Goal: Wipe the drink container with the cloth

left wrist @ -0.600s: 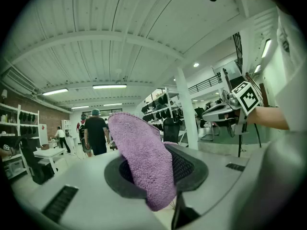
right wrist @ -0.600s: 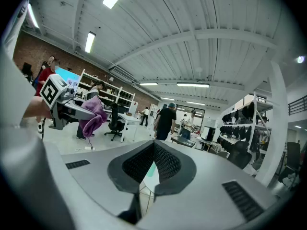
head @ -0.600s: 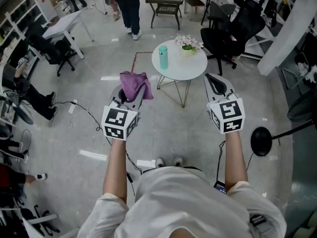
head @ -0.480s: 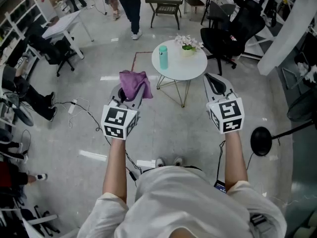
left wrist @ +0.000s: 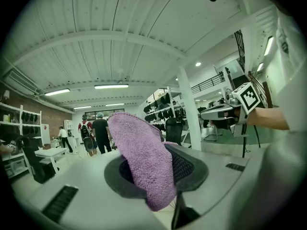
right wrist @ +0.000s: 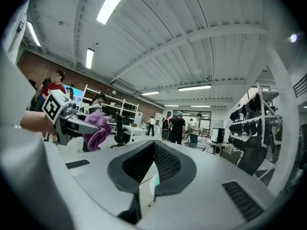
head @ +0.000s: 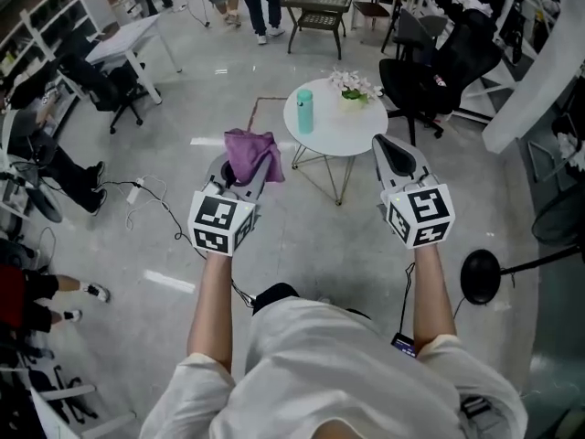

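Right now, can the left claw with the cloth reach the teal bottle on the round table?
Probably yes, after a step closer: nothing stands between the left claw and the bottle at the table's left edge.

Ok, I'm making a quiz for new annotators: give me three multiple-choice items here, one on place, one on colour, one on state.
1. Where does the drink container stand? A on the round white table; B on the floor; C on a chair.
2. What colour is the cloth? A teal; B purple; C white.
3. How is the right claw? A shut on the cloth; B wide open; C shut, empty.
Key: A, it stands on the tabletop near the flowers; B, purple folds fill the left claw; C, its jaws meet on nothing.
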`<act>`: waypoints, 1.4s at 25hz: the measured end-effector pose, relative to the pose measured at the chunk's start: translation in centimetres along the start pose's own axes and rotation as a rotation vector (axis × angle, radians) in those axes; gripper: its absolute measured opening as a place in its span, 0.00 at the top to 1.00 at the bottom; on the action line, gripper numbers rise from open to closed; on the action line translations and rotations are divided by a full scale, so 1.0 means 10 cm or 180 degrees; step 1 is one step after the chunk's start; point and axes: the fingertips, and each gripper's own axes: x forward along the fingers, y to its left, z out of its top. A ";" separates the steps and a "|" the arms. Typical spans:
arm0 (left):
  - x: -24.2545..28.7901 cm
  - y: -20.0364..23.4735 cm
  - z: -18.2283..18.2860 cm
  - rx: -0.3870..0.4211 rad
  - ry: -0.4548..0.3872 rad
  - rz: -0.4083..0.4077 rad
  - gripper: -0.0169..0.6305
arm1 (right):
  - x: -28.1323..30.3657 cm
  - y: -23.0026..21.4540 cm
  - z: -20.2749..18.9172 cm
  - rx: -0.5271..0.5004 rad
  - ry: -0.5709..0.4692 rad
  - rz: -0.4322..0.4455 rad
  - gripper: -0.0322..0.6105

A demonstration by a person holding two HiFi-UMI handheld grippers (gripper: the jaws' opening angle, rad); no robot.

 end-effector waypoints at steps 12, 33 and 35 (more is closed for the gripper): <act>1.17 0.64 -0.24 0.0025 0.0047 -0.0041 0.78 | 1.21 -0.43 -0.27 -0.0027 0.0070 0.0325 0.93; 4.11 2.70 -0.99 -0.0294 0.0438 -0.0935 0.78 | 4.57 -1.15 -1.24 0.0050 0.1061 0.0506 0.69; 4.26 2.66 -1.19 -0.0311 0.0586 -0.1153 0.78 | 4.68 -1.03 -1.53 0.0107 0.1300 0.0732 0.59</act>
